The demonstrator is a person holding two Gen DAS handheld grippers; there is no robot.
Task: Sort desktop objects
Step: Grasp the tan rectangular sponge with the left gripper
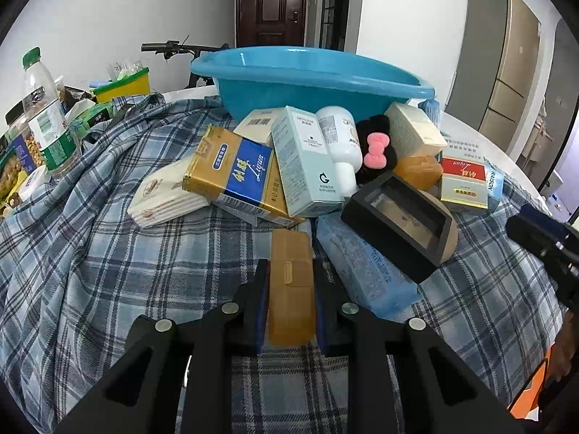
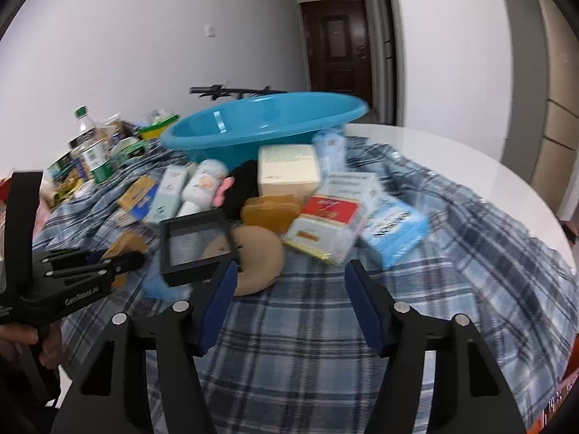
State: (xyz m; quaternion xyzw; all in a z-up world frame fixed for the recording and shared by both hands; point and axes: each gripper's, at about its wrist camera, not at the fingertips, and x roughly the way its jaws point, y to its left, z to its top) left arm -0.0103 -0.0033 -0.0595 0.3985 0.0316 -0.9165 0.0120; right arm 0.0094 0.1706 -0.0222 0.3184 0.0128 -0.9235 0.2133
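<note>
My left gripper (image 1: 291, 271) is shut on an amber plastic case (image 1: 291, 289), held just above the plaid cloth (image 1: 108, 271) in front of a pile of objects. The pile holds a gold-and-blue box (image 1: 231, 170), a pale green box (image 1: 304, 159), a white bottle (image 1: 342, 141), a black hair tie with a pink bow (image 1: 376, 150), a black frame box (image 1: 398, 224) and a red-and-white box (image 1: 463, 181). A blue basin (image 1: 307, 76) stands behind it. My right gripper (image 2: 291, 289) is open and empty, in front of the black frame box (image 2: 195, 246) and a tan ring (image 2: 257, 253). The left gripper (image 2: 119, 264) shows at the left.
A water bottle (image 1: 47, 115), snack jars and a yellow-green container (image 1: 123, 85) stand at the far left of the table. A blue tissue pack (image 2: 394, 231) and a second amber case (image 2: 271, 211) lie in the pile. The white round table edge (image 2: 470, 166) curves on the right.
</note>
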